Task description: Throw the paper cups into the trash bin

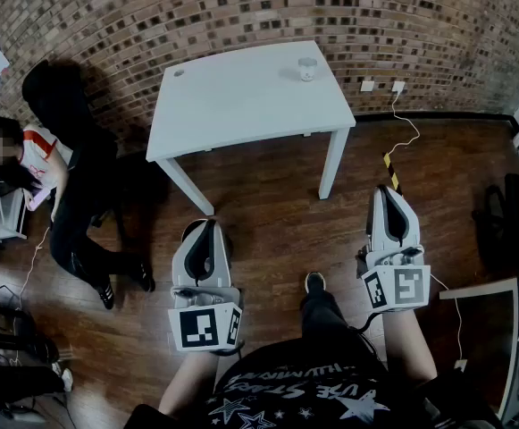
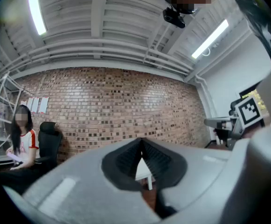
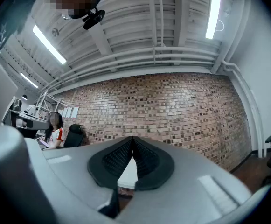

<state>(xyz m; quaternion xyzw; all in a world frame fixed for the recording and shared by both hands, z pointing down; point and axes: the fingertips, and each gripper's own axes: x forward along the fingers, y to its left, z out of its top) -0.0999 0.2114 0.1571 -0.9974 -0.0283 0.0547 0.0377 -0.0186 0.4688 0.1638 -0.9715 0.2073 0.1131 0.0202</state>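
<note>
On the far table [image 1: 241, 101] stands the cup [image 1: 307, 69]; with left gripper [image 1: 207, 224] and right gripper [image 1: 387, 191] closed, you could knock it over.

White table [image 1: 241, 96], brick wall [image 1: 241, 7], wooden floor [image 1: 268, 213]

Paper cup [image 1: 307, 69] set on the table [image 1: 241, 101] near its far right corner, brick wall [image 1: 241, 7] placed behind the table, seated person [image 1: 43, 155] positioned left of the table.
</note>
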